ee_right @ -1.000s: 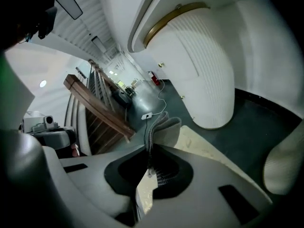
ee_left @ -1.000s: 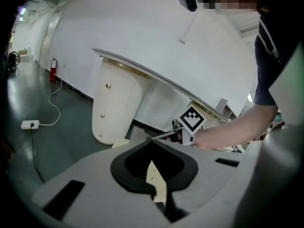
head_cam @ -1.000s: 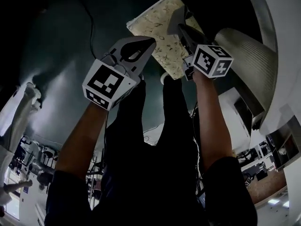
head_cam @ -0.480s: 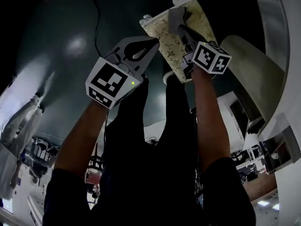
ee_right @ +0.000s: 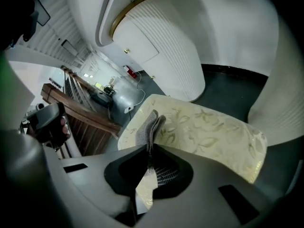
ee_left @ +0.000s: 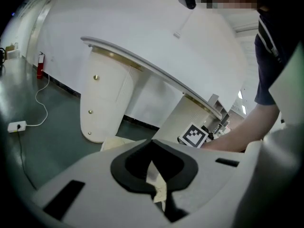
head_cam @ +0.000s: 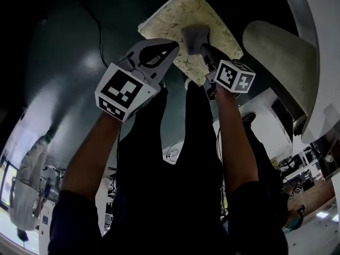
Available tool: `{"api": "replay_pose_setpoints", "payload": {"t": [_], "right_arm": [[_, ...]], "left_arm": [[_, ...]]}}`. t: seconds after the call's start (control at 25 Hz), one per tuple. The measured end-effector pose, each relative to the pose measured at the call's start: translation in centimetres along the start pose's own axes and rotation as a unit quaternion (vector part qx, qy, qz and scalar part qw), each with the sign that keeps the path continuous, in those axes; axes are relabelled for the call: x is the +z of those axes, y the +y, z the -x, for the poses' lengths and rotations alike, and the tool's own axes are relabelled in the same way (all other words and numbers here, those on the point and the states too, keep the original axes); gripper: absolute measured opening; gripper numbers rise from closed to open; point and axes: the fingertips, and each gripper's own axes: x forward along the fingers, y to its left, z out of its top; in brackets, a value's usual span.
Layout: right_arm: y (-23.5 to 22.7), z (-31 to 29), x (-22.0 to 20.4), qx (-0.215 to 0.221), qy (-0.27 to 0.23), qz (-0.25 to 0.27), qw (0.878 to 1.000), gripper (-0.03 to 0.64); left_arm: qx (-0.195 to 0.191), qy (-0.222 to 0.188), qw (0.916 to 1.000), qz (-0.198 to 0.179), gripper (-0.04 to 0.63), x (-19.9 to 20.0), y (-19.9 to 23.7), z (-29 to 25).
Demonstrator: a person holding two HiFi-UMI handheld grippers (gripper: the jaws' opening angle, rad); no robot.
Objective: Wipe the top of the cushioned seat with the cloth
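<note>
1. I am looking down at the square cream cushioned seat (head_cam: 170,16) with its pale leaf pattern. It is sitting at 12 o'clock in the head view, low over the floor.
2. The right tongs (head_cam: 203,48) are clamping a folded grey cloth (head_cam: 194,37). Its free end is lying on the seat top, around the cushion's 5 o'clock area, near the edge facing me.
3. The left tongs (head_cam: 169,48) are closed with nothing in them, hovering by the seat's 7 o'clock edge. I cannot tell whether they are touching it.
4. I am judging the cloth to be light, soft and floppy, so it is likely to bunch under pressure rather than lie flat. Gripping it at the fold, with a tail left to drag, looks like the right hold.
5. The seat top is looking padded and yielding, with a woven cover that should grip the cloth rather than let it slide. I am expecting the seat to shift if I push hard, so the left tongs could be steadying a corner.
6. The dark green glossy floor (head_cam: 69,62) is throwing back light patches.
7. A white ribbed rounded cabinet (head_cam: 276,52) is standing near the seat at 2 o'clock.
8. The left gripper view is showing a white socket block (ee_left: 16,126) with its cable trailing on the floor.
9. The right gripper view is showing a brown wooden rail (ee_right: 80,109) beyond the seat.
</note>
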Motion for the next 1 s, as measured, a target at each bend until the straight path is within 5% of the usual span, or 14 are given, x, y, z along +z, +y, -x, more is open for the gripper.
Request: {"api": "replay_pose_setpoints", "payload": {"t": [1.0], "right_arm": [[-11.9, 11.7, -9.8, -0.028, -0.036, -0.090, 0.995, 0.034]], "left_arm": [[-0.065, 0.059, 0.9952, -0.042, 0.008, -3.4, -14.3, -9.2]]}}
